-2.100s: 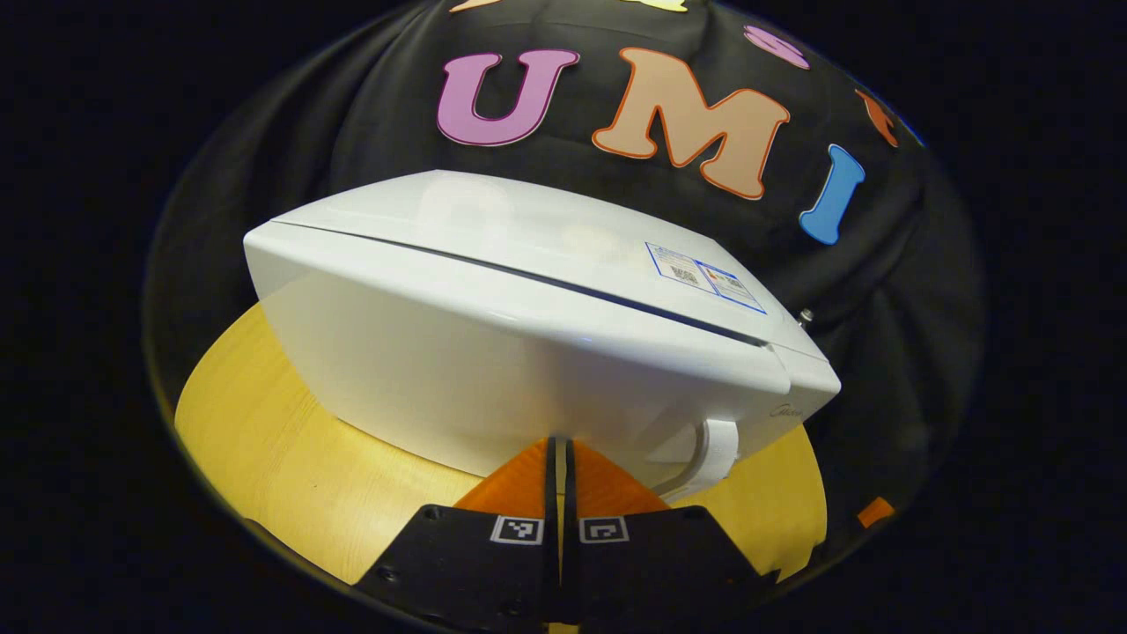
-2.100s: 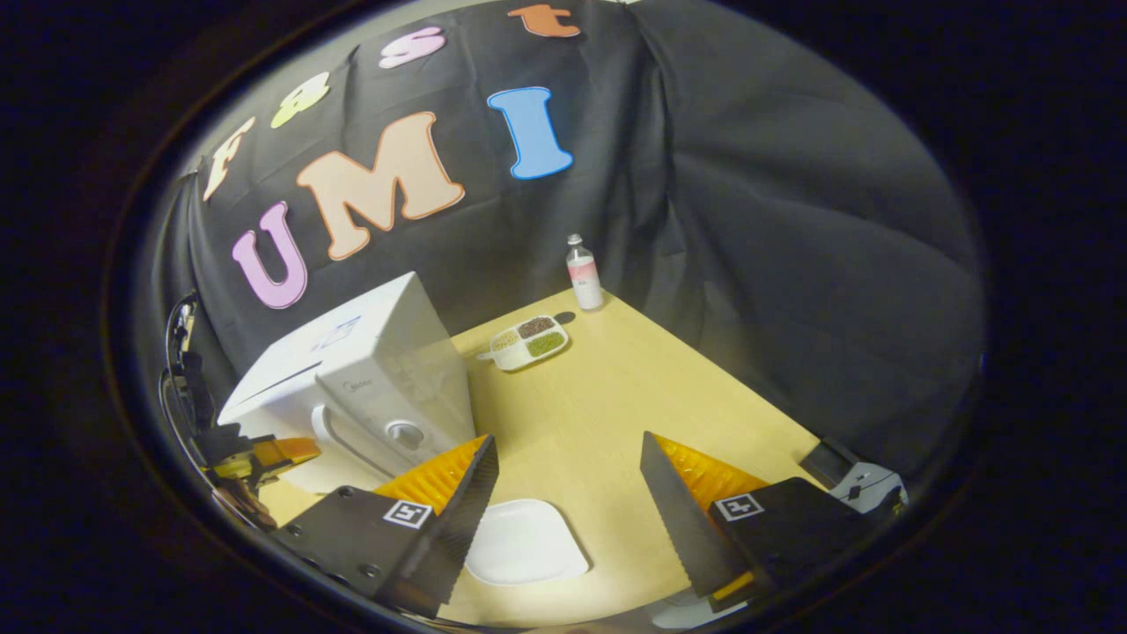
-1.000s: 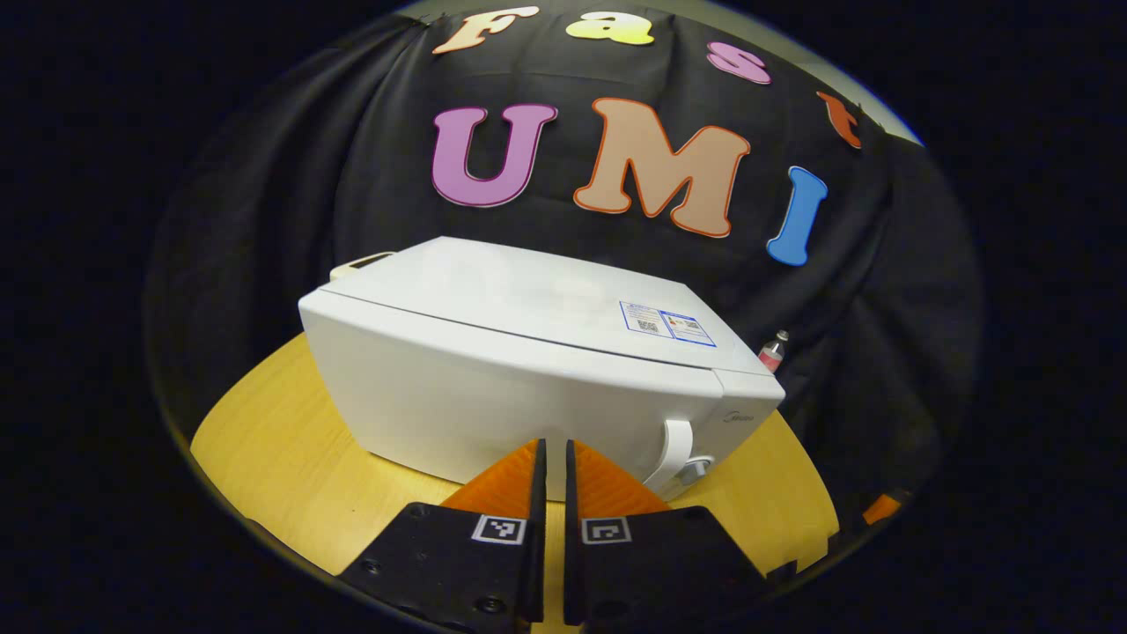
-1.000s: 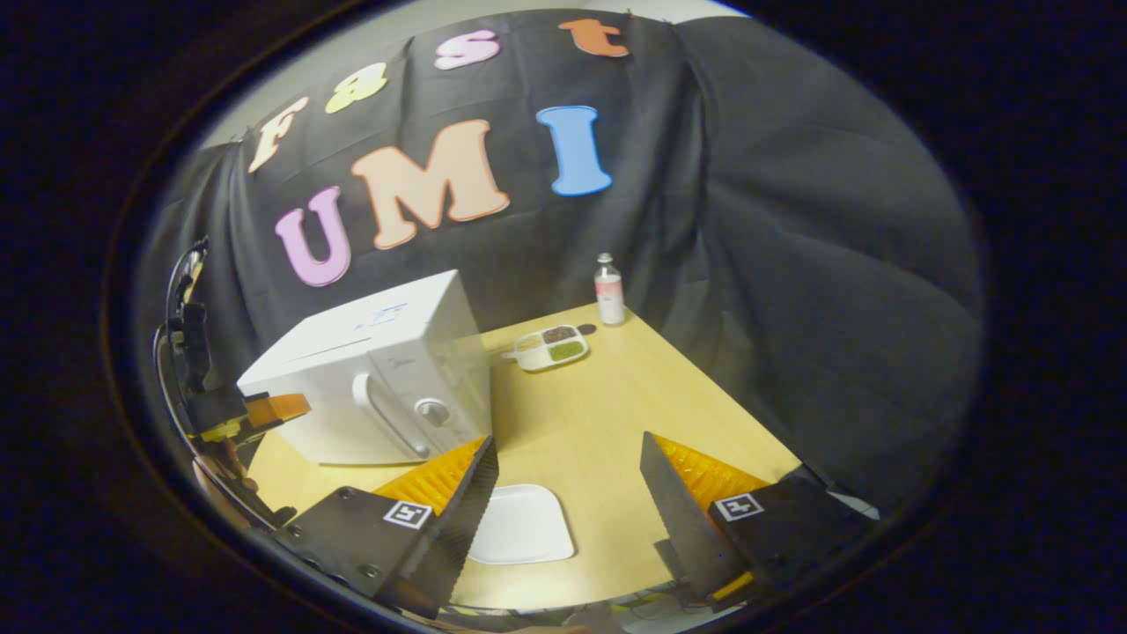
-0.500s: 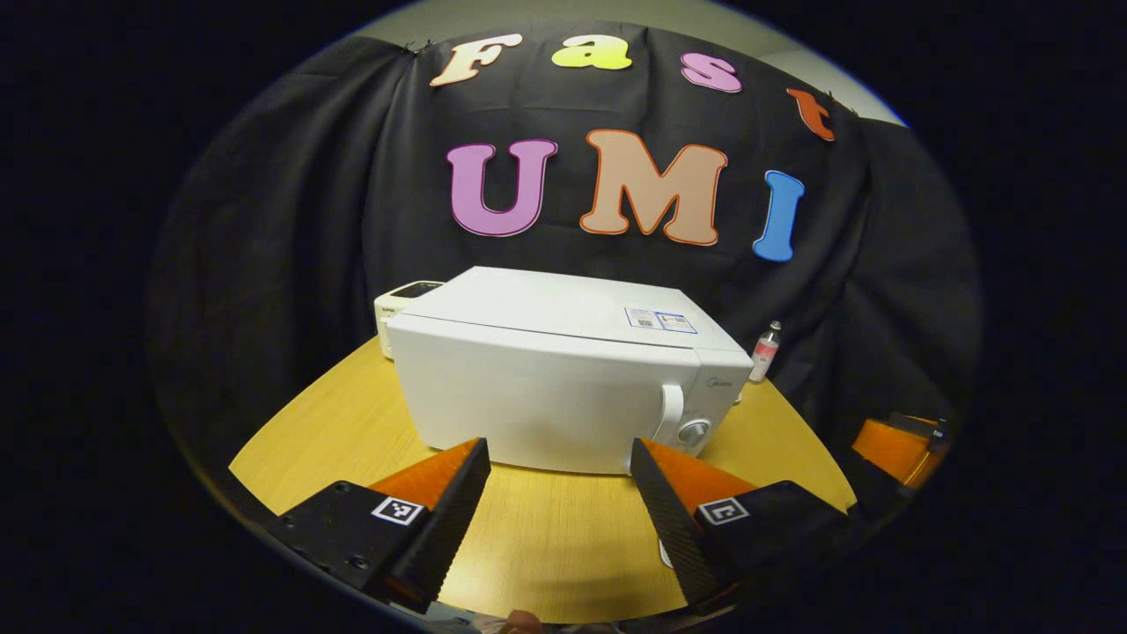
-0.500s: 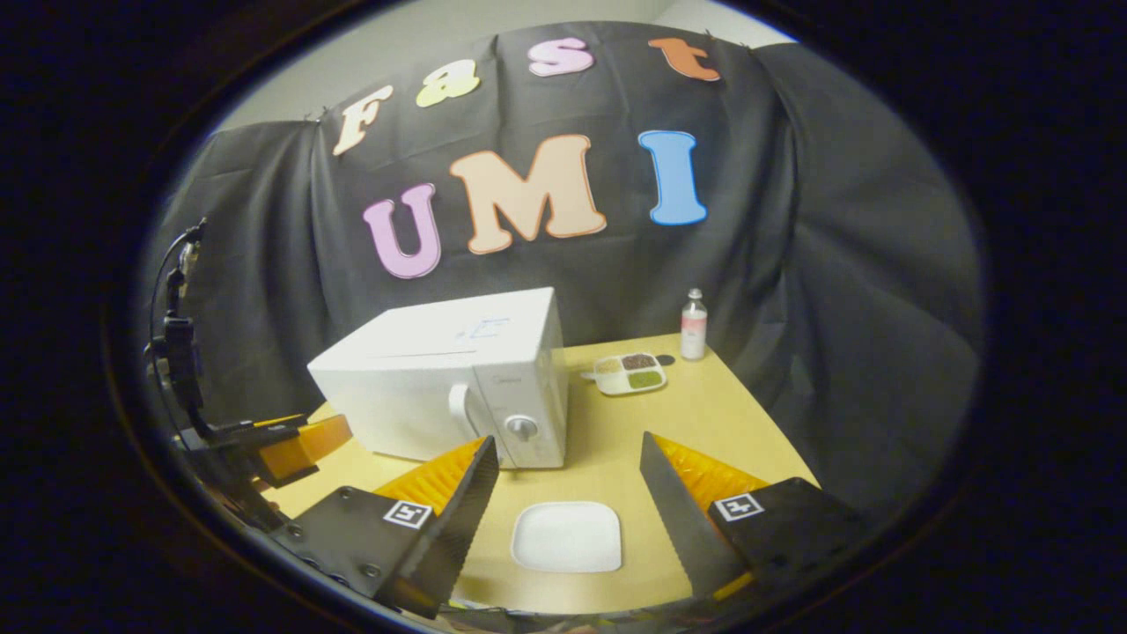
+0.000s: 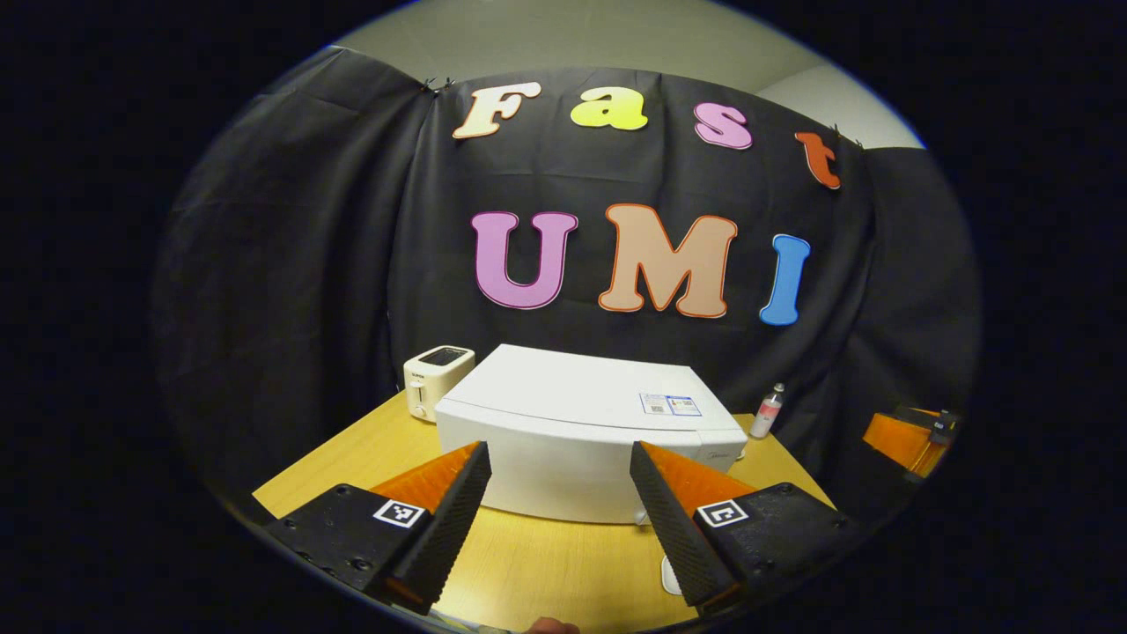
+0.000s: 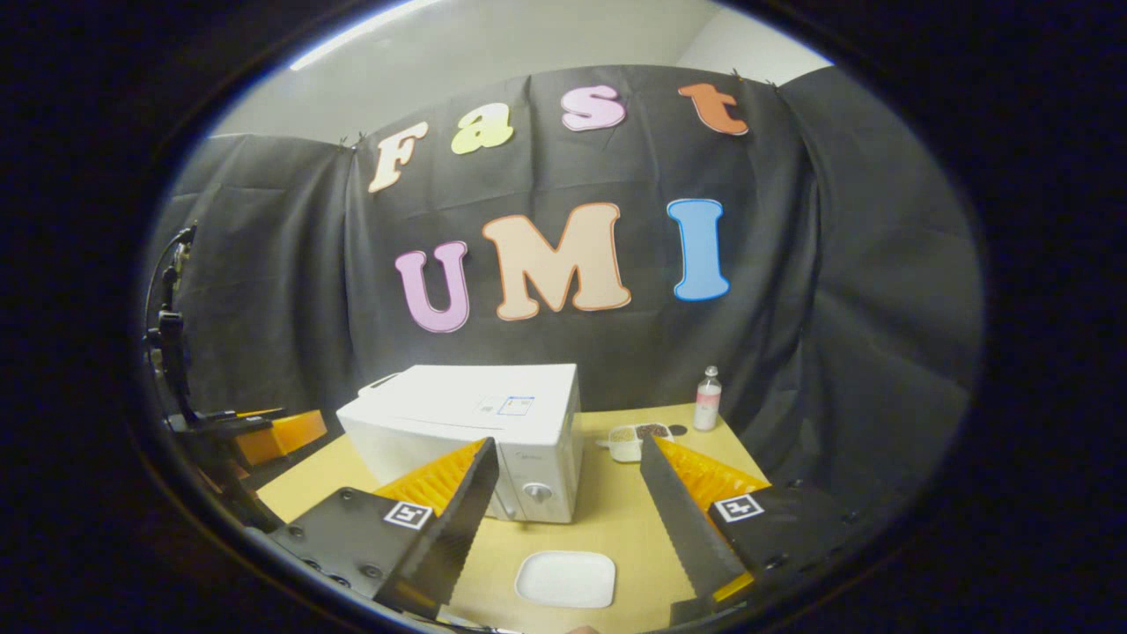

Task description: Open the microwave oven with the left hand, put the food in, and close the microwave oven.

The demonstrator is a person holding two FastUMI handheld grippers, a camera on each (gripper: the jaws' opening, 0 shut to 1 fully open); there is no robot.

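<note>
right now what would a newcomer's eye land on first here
Probably the white microwave, door shut, in the middle of the yellow wooden table. Next, the empty white plate lying on the table in front of it, between the right gripper's open jaws, and the divided food tray beside a small bottle at the back.

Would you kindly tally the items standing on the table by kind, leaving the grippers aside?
Appliances: 2, the microwave oven and toaster
Dishes: 2, the empty white plate and divided food tray
Bottles: 1, the small bottle
Total: 5
</note>
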